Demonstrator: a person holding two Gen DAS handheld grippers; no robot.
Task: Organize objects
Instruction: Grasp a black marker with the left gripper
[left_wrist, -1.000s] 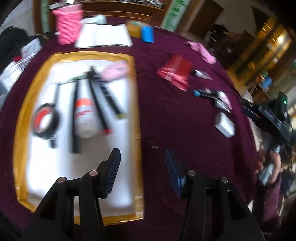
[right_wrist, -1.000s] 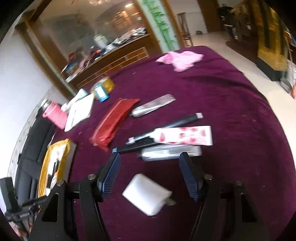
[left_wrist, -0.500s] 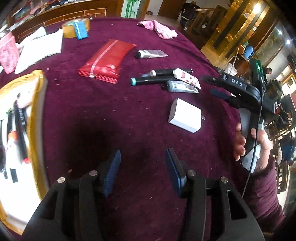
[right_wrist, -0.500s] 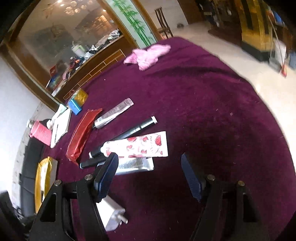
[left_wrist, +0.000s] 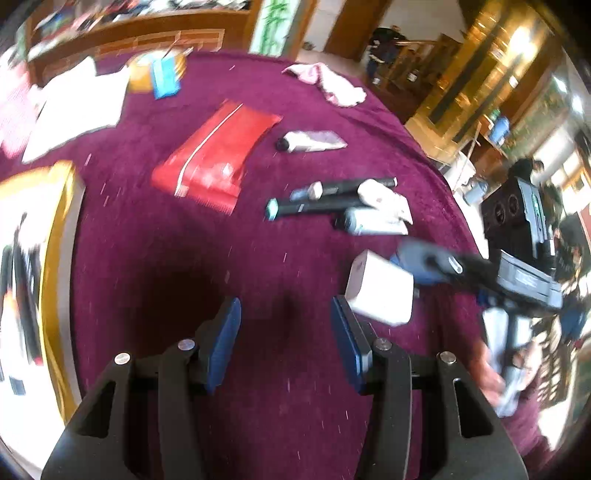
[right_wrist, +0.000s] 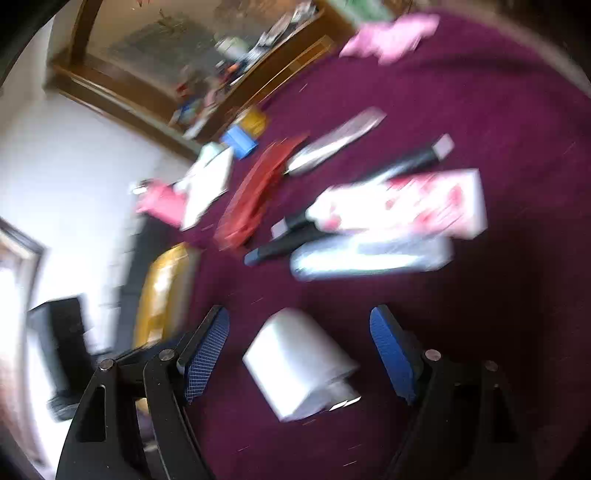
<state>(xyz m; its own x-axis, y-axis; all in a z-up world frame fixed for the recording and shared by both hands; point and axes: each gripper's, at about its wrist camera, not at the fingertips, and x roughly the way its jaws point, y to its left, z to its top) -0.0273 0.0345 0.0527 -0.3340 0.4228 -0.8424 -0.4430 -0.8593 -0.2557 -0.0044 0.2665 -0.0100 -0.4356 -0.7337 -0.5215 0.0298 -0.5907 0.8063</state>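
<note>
Left wrist view: left hand-held gripper hangs open and empty over bare purple desk. White charger block lies on the desk just beyond its right finger, the right hand-held gripper closing in from the right. Risk: both tools crowd the same block and could collide. A second ago this view faced the gold tray, now at left edge.

Right wrist view: right hand-held gripper straddles the charger block, jaws just widened, pads not touching it. Risk: the plug end sits skewed, so closing could pinch a corner and twist it out. Half a second ago the block sat outside the left finger.
</note>
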